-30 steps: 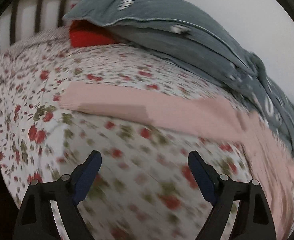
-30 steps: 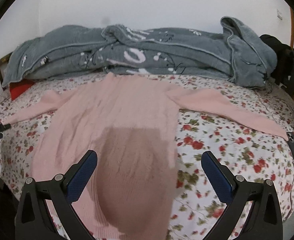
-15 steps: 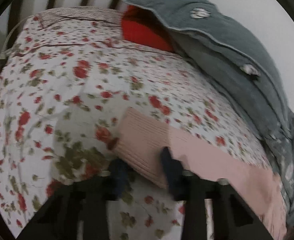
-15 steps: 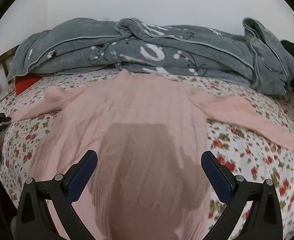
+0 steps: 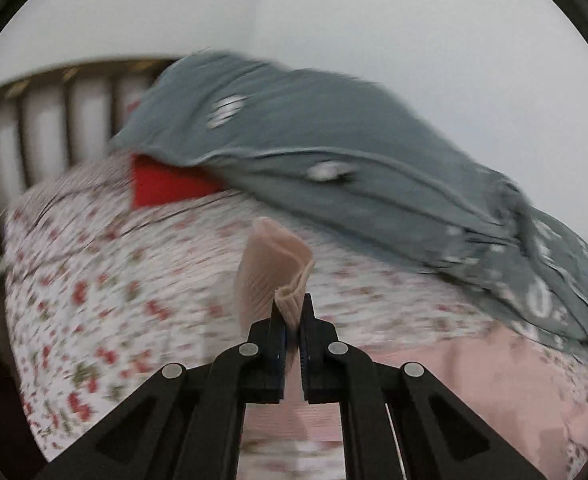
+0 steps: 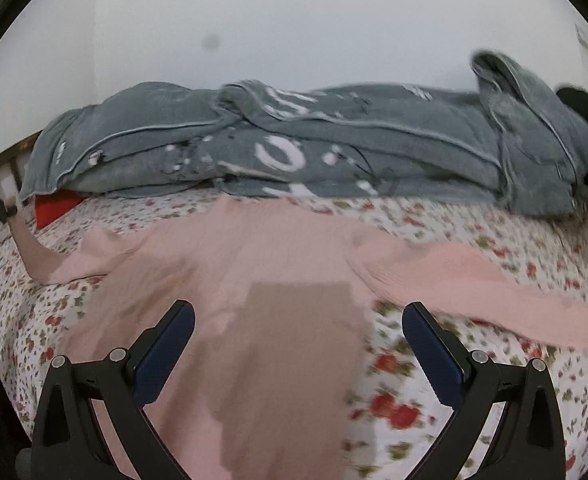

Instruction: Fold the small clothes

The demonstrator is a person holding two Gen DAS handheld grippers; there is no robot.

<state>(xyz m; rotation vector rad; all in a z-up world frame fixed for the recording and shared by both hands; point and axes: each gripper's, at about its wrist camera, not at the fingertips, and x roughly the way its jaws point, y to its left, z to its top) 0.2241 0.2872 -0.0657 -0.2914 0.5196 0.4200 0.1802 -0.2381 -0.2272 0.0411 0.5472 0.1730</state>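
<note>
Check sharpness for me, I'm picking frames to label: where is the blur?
Left wrist view: floral sheet and grey blanket streaked by motion; left gripper and pinched pink cuff sharper. Right wrist view: milder smear across pink sweater; right gripper crisp.

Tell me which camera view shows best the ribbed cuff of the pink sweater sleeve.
The left wrist view. There the ribbed cuff stands close and centred, pinched upright in the shut left claw. The right wrist view shows the whole pink sweater spread on the floral bedsheet, but that cuff lies tiny and blurred at the far left edge.
</note>
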